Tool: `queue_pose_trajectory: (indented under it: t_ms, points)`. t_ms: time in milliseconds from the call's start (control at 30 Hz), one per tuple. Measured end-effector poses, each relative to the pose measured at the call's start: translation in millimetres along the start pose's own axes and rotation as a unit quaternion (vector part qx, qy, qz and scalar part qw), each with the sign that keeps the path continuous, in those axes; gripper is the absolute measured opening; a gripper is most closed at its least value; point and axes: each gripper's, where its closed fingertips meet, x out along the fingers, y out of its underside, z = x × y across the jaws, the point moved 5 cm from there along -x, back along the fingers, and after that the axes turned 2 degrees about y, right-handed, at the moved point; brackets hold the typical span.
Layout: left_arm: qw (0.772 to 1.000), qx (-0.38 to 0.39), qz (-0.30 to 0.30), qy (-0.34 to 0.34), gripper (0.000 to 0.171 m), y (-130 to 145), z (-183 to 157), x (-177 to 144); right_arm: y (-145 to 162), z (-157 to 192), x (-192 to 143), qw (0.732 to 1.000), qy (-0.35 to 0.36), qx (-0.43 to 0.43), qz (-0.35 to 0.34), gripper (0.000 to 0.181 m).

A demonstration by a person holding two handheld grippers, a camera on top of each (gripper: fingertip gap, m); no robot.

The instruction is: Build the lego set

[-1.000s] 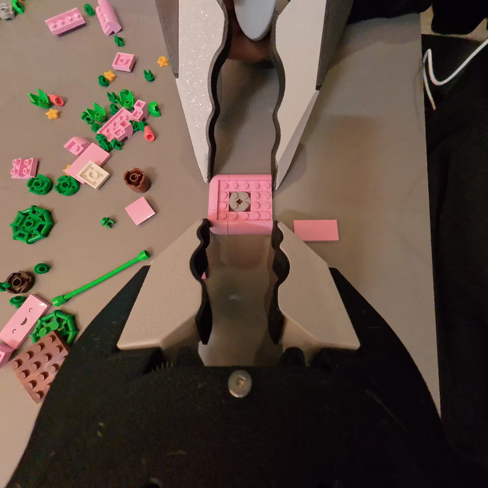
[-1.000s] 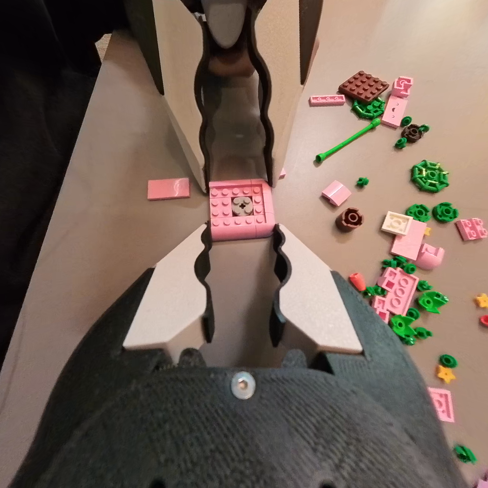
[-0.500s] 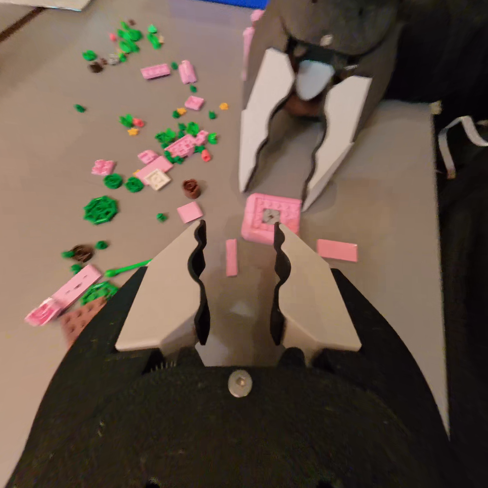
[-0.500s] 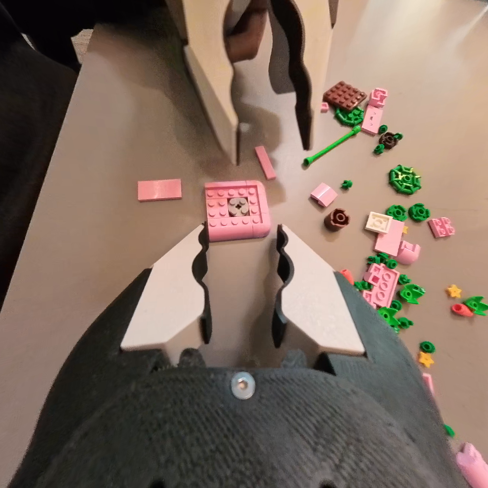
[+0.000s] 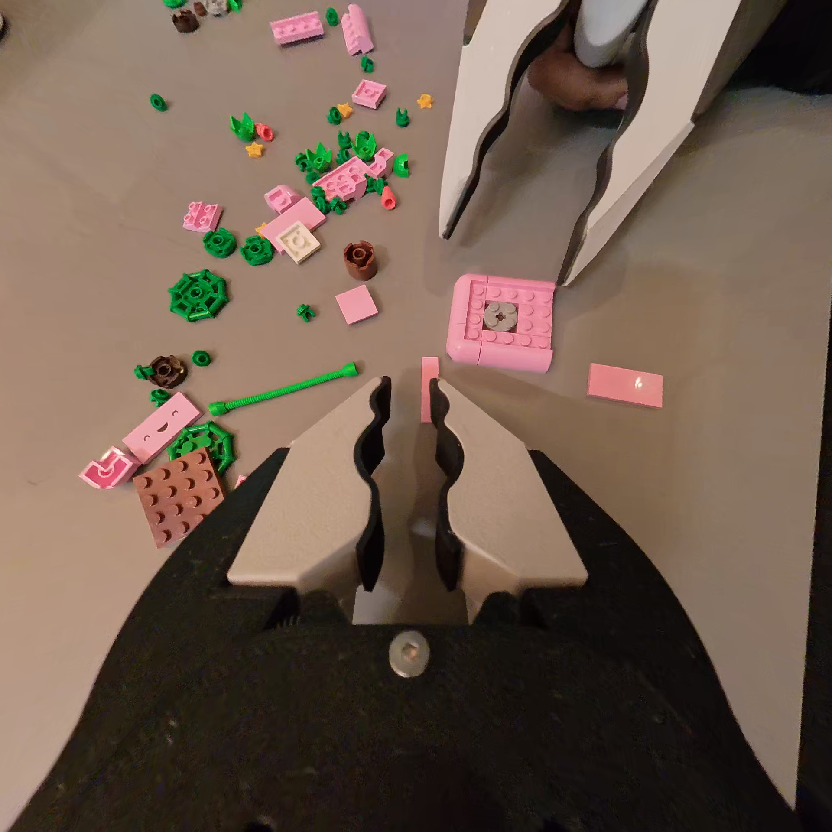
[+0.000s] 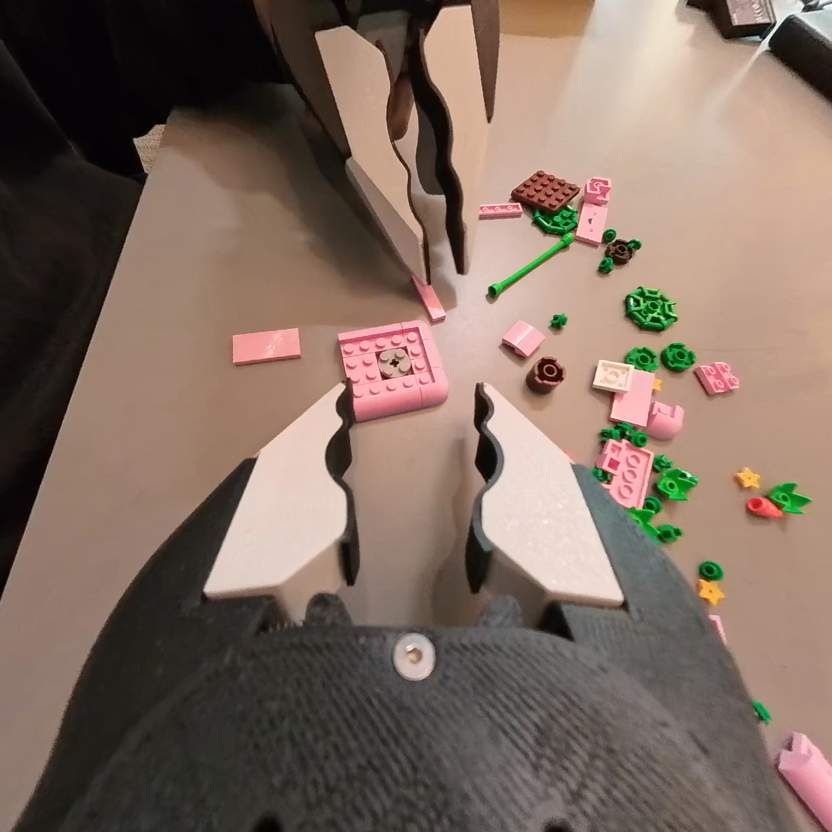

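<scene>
The left claw (image 5: pixel 409 382) stands narrowed around a thin pink strip (image 5: pixel 429 387) lying flat on the tabletop (image 5: pixel 675 495), not yet gripping it. To do this well, it should lower square to the strip's long sides and pinch near the middle so the strip lifts level. The pink base (image 5: pixel 502 322) sits at one o'clock from that claw, just beyond the strip. The right claw (image 6: pixel 409 391) is wide and empty, the base touching its finger at eleven o'clock.
</scene>
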Motion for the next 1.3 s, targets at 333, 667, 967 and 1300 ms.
queue_pose_trajectory:
  t_ms: [333,667,967,1300]
  points:
    - [0.999,-0.038,0.006,0.021,0.018,1.3,5.4,1.4,2.4,2.0,4.3,1.0,-0.004,-0.006,0.018,0.051]
    - [0.999,-0.028,0.026,0.01,0.028,3.8,4.4,5.3,3.0,5.5,13.2,0.999,-0.024,0.008,0.043,0.059]
    - [0.999,-0.032,0.024,-0.005,0.029,3.5,7.2,4.7,2.7,4.1,13.4,0.999,-0.014,0.008,0.043,0.048]
    - [0.999,-0.044,0.021,-0.009,0.026,3.3,10.0,4.0,4.3,-3.1,14.9,0.998,0.014,0.023,0.052,0.046]
